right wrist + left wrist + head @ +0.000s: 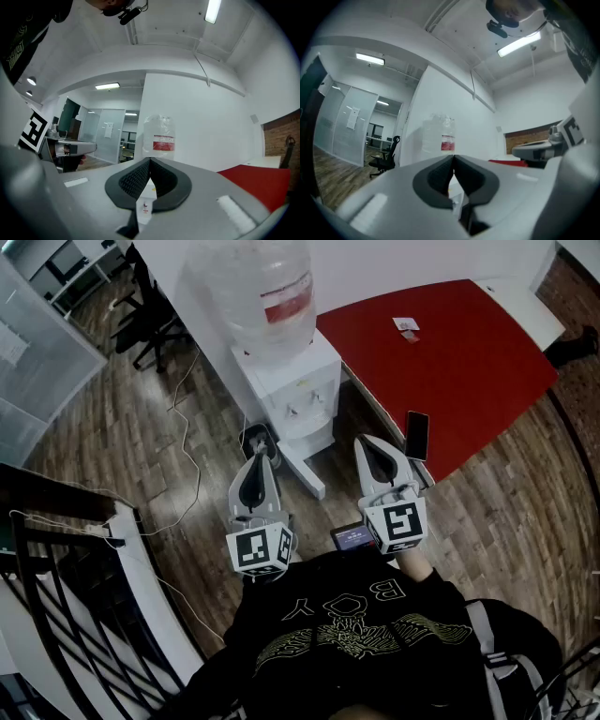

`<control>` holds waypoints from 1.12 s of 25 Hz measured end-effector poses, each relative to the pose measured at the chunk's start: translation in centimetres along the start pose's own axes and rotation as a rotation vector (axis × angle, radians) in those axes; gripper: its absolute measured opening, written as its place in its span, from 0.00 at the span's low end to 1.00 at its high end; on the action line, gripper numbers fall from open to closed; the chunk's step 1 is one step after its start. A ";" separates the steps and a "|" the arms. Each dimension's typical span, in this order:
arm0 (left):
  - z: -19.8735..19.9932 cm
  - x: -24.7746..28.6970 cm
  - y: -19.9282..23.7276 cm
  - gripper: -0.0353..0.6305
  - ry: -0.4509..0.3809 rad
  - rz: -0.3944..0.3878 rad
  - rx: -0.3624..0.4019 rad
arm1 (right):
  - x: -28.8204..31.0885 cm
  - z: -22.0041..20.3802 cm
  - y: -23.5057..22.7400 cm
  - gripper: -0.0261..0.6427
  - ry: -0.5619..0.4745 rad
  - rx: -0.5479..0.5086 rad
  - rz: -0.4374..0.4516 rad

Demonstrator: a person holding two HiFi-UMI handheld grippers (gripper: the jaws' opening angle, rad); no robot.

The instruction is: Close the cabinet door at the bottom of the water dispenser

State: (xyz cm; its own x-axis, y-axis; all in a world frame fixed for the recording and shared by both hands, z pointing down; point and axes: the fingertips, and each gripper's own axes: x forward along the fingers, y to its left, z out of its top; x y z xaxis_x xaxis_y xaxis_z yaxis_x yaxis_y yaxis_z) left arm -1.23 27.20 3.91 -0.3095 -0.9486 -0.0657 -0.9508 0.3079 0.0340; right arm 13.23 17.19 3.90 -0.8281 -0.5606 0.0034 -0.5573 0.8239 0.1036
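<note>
Door [306,476] at the foot of the dispenser [298,395] stands swung out toward the person, not yet closed. Left gripper [261,457] and right gripper [368,444] are held level, flanking it without contact. Both are clenched on nothing, probably so a blunt tip can push the panel home.
</note>
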 end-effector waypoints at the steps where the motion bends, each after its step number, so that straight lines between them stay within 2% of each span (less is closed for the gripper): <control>1: 0.0 -0.2 -0.1 0.06 0.000 0.005 0.003 | -0.1 -0.2 -0.1 0.03 0.003 0.005 -0.002; 10: -0.5 0.9 1.8 0.06 0.009 0.006 0.010 | 1.6 -0.9 0.6 0.03 0.014 0.012 -0.018; 17: -0.7 3.7 4.7 0.06 0.025 -0.043 -0.001 | 5.7 -1.1 1.9 0.03 0.041 0.015 -0.052; 22: -1.4 5.3 5.5 0.06 0.033 -0.094 0.071 | 7.6 -1.8 2.3 0.03 0.063 0.025 -0.074; 25: -2.1 6.6 5.7 0.06 0.041 -0.115 0.047 | 8.4 -2.3 1.8 0.03 0.067 0.038 -0.088; 28: -2.8 8.2 5.9 0.06 0.051 -0.113 0.034 | 9.3 -2.3 1.2 0.03 0.043 0.052 -0.057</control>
State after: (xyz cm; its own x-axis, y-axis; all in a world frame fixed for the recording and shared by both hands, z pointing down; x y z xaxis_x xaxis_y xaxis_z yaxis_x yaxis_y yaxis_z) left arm -9.32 20.98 6.41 -0.2004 -0.9796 -0.0164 -0.9797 0.2005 -0.0048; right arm 4.95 12.78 6.38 -0.7923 -0.6087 0.0420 -0.6066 0.7932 0.0535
